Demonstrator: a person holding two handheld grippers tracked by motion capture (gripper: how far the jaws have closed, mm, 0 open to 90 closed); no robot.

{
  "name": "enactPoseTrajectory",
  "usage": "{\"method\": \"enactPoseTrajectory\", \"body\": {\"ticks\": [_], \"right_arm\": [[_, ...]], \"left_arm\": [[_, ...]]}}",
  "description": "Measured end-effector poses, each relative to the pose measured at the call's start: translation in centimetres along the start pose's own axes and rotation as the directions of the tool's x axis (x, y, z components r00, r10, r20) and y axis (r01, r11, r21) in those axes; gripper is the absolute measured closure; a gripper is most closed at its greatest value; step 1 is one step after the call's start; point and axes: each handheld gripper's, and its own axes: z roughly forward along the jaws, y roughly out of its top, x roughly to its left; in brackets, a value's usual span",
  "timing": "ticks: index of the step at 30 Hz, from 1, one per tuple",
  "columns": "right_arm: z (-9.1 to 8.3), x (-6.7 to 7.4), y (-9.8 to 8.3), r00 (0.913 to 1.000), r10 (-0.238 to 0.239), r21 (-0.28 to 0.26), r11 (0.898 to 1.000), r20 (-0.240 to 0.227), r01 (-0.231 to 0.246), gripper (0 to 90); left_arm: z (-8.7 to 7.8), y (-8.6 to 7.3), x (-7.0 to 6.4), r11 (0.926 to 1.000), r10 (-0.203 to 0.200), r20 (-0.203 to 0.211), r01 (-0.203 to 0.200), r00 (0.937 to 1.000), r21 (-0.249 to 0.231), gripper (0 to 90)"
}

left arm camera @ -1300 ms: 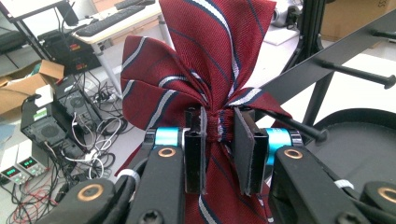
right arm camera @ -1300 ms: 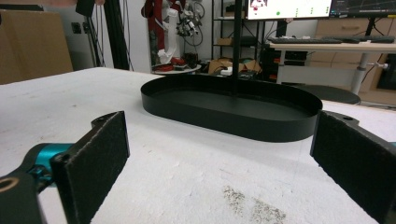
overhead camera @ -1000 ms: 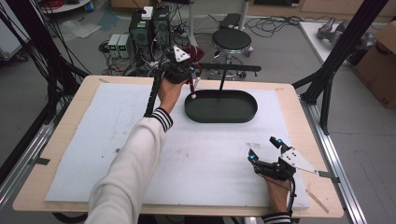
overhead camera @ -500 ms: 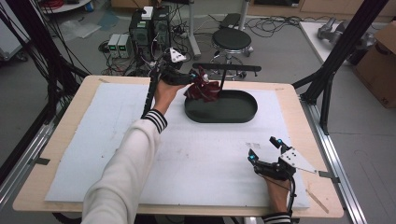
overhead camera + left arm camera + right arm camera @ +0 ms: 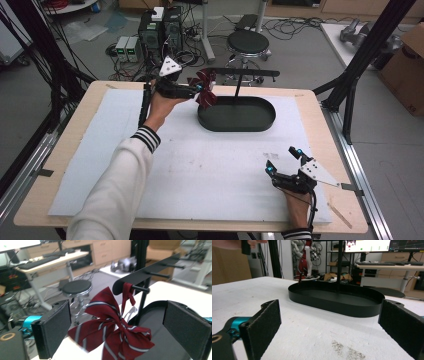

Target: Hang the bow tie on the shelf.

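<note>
A dark red striped bow tie (image 5: 206, 91) hangs by its loop from a peg (image 5: 141, 289) at the left end of a black rack's crossbar (image 5: 246, 73). The rack's post rises from a black oval tray (image 5: 236, 120). My left gripper (image 5: 198, 90) is held level just left of the bow tie (image 5: 112, 335). Its jaws have just been opening and now stand wide, with the bow hanging between them and neither pad touching it. My right gripper (image 5: 284, 161) rests open on the white mat near the front right, nothing between its pads (image 5: 264, 325).
A white foam mat (image 5: 200, 165) covers the wooden table, with a small dark stain (image 5: 272, 156) by the right gripper. Behind the table stand a black stool (image 5: 248, 42) and computer boxes (image 5: 160, 30). Black frame struts (image 5: 360, 65) rise at the right.
The left gripper came down beside the rack with the bow tie, opened its jaws and drew back to the left. The bow tie now hangs from the peg. The right gripper kept still.
</note>
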Motion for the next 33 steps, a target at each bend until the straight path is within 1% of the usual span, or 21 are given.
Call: {"method": "enactPoseTrajectory", "body": {"ticks": [2,5,7,10,13,14,15,17,19,21,23,25,28,30,31,33], "right_arm": [[0.0,0.0,0.0,1.0,0.002,-0.001,1.0,0.001,-0.002,3.5],[0.0,0.0,0.0,1.0,0.001,0.003,1.0,0.0,-0.001,3.6],[0.0,0.0,0.0,1.0,0.004,0.001,1.0,0.001,-0.004,3.6],[0.1,-0.1,0.0,1.0,0.001,0.003,1.0,0.003,-0.001,3.5],[0.0,0.0,0.0,1.0,0.001,0.007,1.0,0.005,-0.001,3.5],[0.0,0.0,0.0,1.0,0.001,0.007,1.0,0.006,-0.001,3.6],[0.0,0.0,0.0,1.0,0.001,0.007,1.0,0.007,-0.001,3.5],[0.0,0.1,0.0,1.0,0.003,0.008,1.0,0.009,-0.003,3.5],[0.1,0.0,0.0,0.9999,-0.006,0.004,1.0,0.009,0.006,3.5],[0.1,0.1,0.0,0.9999,-0.009,0.004,1.0,0.01,0.009,3.5],[0.0,0.1,0.0,0.9999,-0.008,0.004,1.0,0.011,0.008,3.6],[0.0,0.0,0.0,0.9999,-0.006,0.004,1.0,0.012,0.006,3.6],[0.1,0.1,0.0,0.9999,-0.004,0.004,1.0,0.013,0.004,3.5],[0.1,0.1,0.0,0.9999,-0.006,0.005,1.0,0.014,0.006,3.5],[0.1,0.1,0.0,0.9999,-0.007,0.005,1.0,0.016,0.007,3.5],[0.0,0.1,0.0,0.9999,-0.001,0.006,1.0,0.016,0.001,3.6]], "left_arm": [[-1.2,-0.4,0.0,0.9998,0.006,0.014,-0.006,0.9999,-0.019,8.5],[-3.3,-1.4,0.0,0.9989,0.002,0.029,0.0,0.9996,-0.047,8.5],[-4.9,-2.2,-0.1,0.9979,-0.006,0.023,0.008,0.9997,-0.065,8.5],[-7.4,-3.4,-0.2,0.9964,-0.002,0.018,0.003,0.9998,-0.084,8.5],[-10.0,-4.6,-0.3,0.994,-0.006,0.017,0.008,0.9998,-0.109,8.5],[-10.6,-4.9,-0.3,0.994,-0.002,0.017,0.004,0.9998,-0.11,8.5],[-11.6,-5.4,-0.4,0.9934,0.002,0.016,0.0,0.9999,-0.115,8.5],[-13.1,-6.2,-0.4,0.9932,0.0,0.019,0.003,0.9998,-0.116,8.5],[-14.6,-7.2,-0.5,0.9936,-0.002,0.024,0.005,0.9997,-0.113,8.5],[-16.1,-8.5,-0.6,0.994,0.003,0.025,0.0,0.9997,-0.11,8.5],[-17.5,-10.1,-0.7,0.9944,0.001,0.016,0.001,0.9999,-0.105,8.5],[-18.7,-11.7,-0.8,0.9939,-0.005,0.006,0.006,1.0,-0.11,8.5],[-20.2,-13.8,-1.0,0.9922,-0.024,-0.016,0.022,0.9996,-0.123,8.5],[-20.9,-14.9,-1.2,0.9904,-0.036,-0.016,0.034,0.9992,-0.134,8.5],[-21.1,-15.3,-1.3,0.9907,-0.036,-0.022,0.032,0.9991,-0.132,8.5],[-21.6,-16.1,-1.5,0.9887,-0.046,-0.03,0.041,0.9985,-0.144,8.5]]}}
